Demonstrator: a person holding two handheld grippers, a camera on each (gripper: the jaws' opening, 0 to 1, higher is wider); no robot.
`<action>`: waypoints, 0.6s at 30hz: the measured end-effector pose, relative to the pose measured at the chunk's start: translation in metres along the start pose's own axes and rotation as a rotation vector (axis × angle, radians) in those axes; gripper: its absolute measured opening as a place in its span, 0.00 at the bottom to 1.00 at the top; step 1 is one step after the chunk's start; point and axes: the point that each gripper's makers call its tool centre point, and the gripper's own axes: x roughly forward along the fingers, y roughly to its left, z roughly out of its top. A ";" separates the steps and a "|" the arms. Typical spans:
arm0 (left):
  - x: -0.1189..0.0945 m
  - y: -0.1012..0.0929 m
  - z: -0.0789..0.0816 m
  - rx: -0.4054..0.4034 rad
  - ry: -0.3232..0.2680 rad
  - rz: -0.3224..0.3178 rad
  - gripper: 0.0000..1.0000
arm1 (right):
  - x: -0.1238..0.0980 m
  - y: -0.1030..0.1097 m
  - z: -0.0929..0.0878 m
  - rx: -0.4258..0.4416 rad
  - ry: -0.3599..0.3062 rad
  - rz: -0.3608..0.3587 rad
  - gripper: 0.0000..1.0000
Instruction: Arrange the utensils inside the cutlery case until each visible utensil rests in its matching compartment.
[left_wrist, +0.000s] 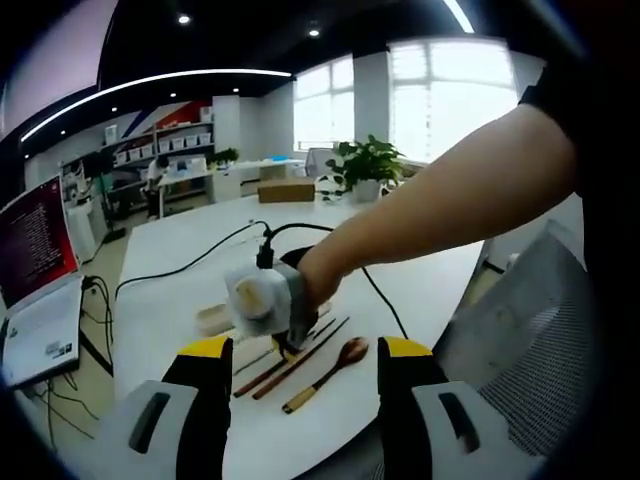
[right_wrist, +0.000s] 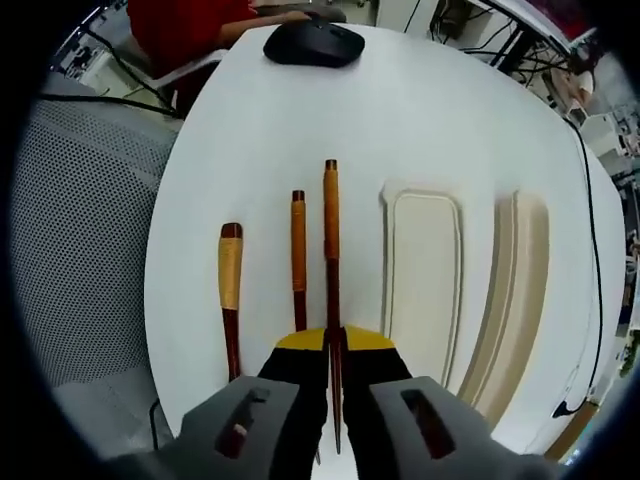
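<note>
We see bare white table (right_wrist: 400, 110) between mouse (right_wrist: 314, 43) and utensil tips; room to pass there. Three utensils lie side by side: spoon (right_wrist: 230, 300), chopstick (right_wrist: 298, 260), second chopstick (right_wrist: 331, 250) clamped between right gripper (right_wrist: 334, 400) jaws. Gaps between them narrow. Cutlery case (right_wrist: 425, 270) just beside clamped chopstick, its lid (right_wrist: 515, 290) further out, near table edge. In left gripper view, forearm (left_wrist: 440, 200) and black cable (left_wrist: 385, 300) cross above utensils, blocking approach of left gripper (left_wrist: 305, 400) from that side.
</note>
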 end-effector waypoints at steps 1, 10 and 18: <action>0.000 0.000 0.000 0.000 0.000 0.001 0.60 | 0.000 0.000 0.000 0.003 -0.005 0.003 0.01; 0.001 -0.001 -0.002 0.003 0.011 -0.006 0.60 | 0.001 0.001 0.002 -0.009 0.014 0.020 0.01; 0.001 -0.002 -0.003 0.006 0.015 -0.011 0.60 | 0.000 0.000 0.002 0.071 -0.052 0.006 0.01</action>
